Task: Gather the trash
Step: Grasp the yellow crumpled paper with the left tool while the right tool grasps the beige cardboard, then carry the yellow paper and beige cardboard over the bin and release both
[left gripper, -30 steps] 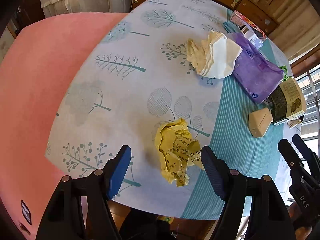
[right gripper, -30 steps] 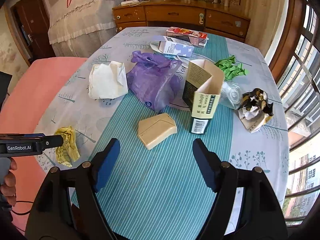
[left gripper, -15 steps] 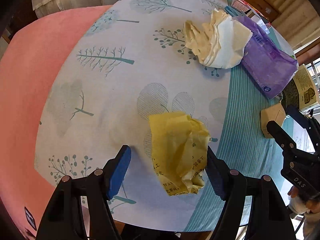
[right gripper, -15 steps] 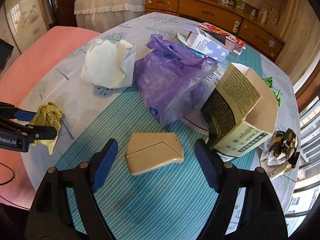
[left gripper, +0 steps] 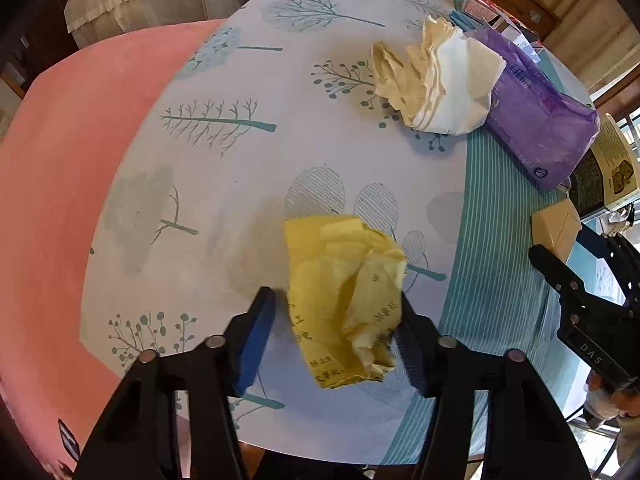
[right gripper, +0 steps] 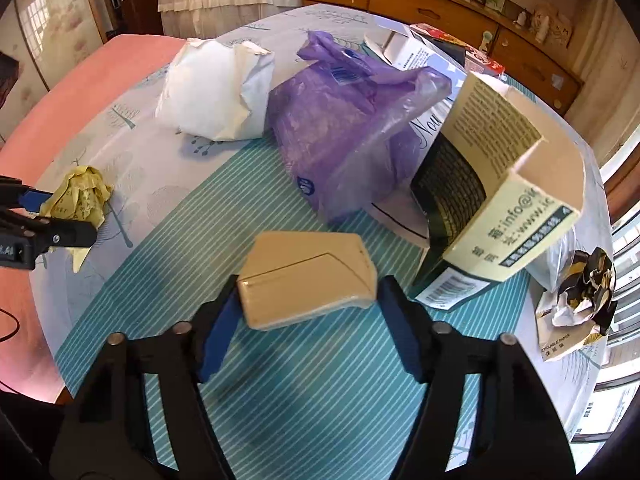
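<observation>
A crumpled yellow paper (left gripper: pixel 344 292) lies on the tree-print tablecloth (left gripper: pixel 224 184) near the table's front edge. My left gripper (left gripper: pixel 334 298) points down over it and its jaws are closing. The paper lies between them, against the right finger, with a small gap at the left finger (left gripper: pixel 256 332). A beige plastic box (right gripper: pixel 308 280) lies on the teal striped cloth. My right gripper (right gripper: pixel 310 284) straddles it and its jaws are closing around the box's ends. In the right wrist view the yellow paper (right gripper: pixel 80 196) and the left gripper's fingers (right gripper: pixel 60 236) show at far left.
A white paper bag (right gripper: pixel 216 92), a purple plastic bag (right gripper: pixel 352 128) and an open carton (right gripper: pixel 492 184) stand behind the box. Crumpled black-and-gold wrapper (right gripper: pixel 580 292) lies at right. A pink seat (left gripper: pixel 52 184) borders the table's left. A wooden sideboard (right gripper: pixel 420 4) stands beyond.
Both grippers came down over their objects. The left jaws narrowed around the yellow paper, the right jaws narrowed around the beige box, and the right wrist rolled.
</observation>
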Tool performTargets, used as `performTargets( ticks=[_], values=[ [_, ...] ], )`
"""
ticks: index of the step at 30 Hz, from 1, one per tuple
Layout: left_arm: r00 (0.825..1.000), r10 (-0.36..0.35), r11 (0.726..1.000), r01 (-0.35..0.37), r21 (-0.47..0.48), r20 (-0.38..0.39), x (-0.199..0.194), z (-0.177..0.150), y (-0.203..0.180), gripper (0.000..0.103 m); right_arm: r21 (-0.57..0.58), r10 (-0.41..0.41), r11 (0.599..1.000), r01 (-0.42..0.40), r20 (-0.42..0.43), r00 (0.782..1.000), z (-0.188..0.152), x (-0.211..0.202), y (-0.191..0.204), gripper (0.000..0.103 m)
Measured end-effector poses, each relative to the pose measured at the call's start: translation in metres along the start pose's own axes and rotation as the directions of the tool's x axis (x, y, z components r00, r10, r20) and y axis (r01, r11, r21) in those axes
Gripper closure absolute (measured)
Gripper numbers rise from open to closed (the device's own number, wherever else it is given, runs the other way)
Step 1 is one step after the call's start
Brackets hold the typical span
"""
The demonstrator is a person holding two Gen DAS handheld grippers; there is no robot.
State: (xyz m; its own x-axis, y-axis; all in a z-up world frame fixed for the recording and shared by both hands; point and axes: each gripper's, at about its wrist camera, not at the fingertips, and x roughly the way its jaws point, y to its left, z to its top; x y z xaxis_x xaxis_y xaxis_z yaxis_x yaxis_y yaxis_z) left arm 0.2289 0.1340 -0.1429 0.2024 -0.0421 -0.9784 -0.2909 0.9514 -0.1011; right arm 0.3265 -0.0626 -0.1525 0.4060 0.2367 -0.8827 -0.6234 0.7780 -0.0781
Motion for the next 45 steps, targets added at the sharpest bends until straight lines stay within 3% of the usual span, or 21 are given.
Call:
performTargets(
  ticks=[9, 19, 33, 45],
  values=[
    [0.999, -0.031, 1.0, 0.031, -0.001, 0.02, -0.011, -0.009, -0.004, 0.068, 0.094, -0.002, 0.996, 0.0, 0.022, 1.0, -0.018, -0.022, 0.017, 0.043],
    [0.994, -0.051, 0.997, 0.045, 0.069, 0.1, -0.072, -0.031, -0.026, 0.068, 0.251, 0.042, 0.966, -0.063, 0.085, 0.995, -0.043, -0.089, 0.03, 0.043],
    [0.969, -0.081, 0.986, 0.044, 0.161, 0.234, -0.172, -0.131, -0.056, 0.068, 0.331, 0.071, 0.933, -0.14, 0.212, 0.975, -0.105, -0.223, 0.063, 0.043],
    [0.948, -0.096, 0.979, 0.034, 0.202, 0.304, -0.22, -0.23, -0.092, 0.068, 0.314, 0.087, 0.936, -0.161, 0.238, 0.967, -0.189, -0.3, 0.09, 0.043]
  ],
)
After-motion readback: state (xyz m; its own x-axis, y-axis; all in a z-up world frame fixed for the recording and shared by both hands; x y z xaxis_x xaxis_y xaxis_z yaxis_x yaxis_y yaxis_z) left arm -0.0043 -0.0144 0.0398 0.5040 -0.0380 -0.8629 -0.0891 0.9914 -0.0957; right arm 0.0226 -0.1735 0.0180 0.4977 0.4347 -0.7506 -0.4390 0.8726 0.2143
